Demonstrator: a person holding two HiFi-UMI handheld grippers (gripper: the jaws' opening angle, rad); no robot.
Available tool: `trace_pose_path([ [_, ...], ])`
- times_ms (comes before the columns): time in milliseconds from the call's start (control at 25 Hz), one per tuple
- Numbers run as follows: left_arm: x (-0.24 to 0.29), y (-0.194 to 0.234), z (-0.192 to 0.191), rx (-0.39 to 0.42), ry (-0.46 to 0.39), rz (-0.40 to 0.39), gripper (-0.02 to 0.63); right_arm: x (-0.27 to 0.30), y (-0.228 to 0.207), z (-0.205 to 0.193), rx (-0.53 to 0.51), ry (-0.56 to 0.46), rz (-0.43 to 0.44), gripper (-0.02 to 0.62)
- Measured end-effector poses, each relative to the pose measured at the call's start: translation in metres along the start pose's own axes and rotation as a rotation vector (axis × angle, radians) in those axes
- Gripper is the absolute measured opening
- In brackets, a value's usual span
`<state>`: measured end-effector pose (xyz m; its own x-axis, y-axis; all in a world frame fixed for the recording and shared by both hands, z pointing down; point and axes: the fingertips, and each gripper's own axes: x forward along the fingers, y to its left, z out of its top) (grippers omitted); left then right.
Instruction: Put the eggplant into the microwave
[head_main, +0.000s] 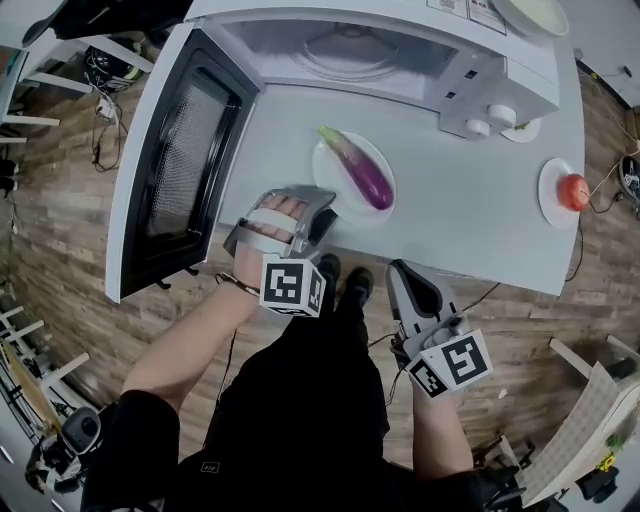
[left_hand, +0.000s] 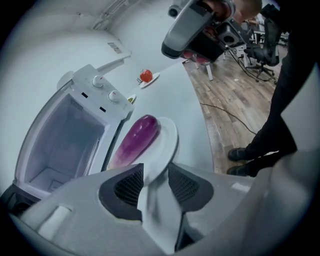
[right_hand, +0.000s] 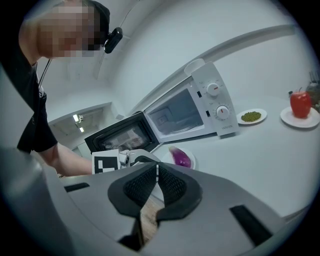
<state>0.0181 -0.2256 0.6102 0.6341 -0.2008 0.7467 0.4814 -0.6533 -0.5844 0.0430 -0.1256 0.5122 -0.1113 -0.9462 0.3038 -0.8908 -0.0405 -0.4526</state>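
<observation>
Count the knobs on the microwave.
2: both on the control panel right of the open cavity, the upper knob directly above the lower knob. None seem hidden.

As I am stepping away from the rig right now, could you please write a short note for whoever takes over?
Left gripper: open, the rim of the plate between its jaws, not clamped.
Right gripper: shut, empty, away from the plate.
The eggplant lies on the plate in front of the microwave.
Done: the door stands open.
Left: grip the plate and set the eggplant inside.
</observation>
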Motion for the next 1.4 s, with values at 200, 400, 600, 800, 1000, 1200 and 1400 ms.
trace_pose_path([
  [200,0.005,0.001,0.008,0.022,-0.020,-0.012,0.141,-0.003,-0.005,-0.001,0.009,-0.007,-0.018,0.020],
  [400,0.012,0.002,0.024,0.124,-0.062,-0.004,0.140,-0.005,-0.008,-0.004,0.017,-0.006,-0.031,0.020],
  [600,0.017,-0.008,0.040,0.270,-0.101,-0.011,0.120,-0.003,-0.007,-0.011,0.028,0.004,-0.031,0.020],
  [800,0.023,-0.009,0.045,0.294,-0.108,-0.019,0.114,-0.001,-0.006,-0.014,0.035,0.004,-0.028,0.020],
  [1000,0.029,-0.009,0.047,0.312,-0.121,-0.019,0.071,-0.002,-0.009,-0.015,0.041,0.005,-0.035,0.020],
  [1200,0.031,-0.002,0.054,0.281,-0.144,0.025,0.049,-0.005,-0.014,-0.020,0.048,0.009,-0.043,0.020],
  [1400,0.033,-0.008,0.048,0.348,-0.103,0.020,0.044,-0.005,-0.014,-0.022,0.053,0.012,-0.042,0.020],
])
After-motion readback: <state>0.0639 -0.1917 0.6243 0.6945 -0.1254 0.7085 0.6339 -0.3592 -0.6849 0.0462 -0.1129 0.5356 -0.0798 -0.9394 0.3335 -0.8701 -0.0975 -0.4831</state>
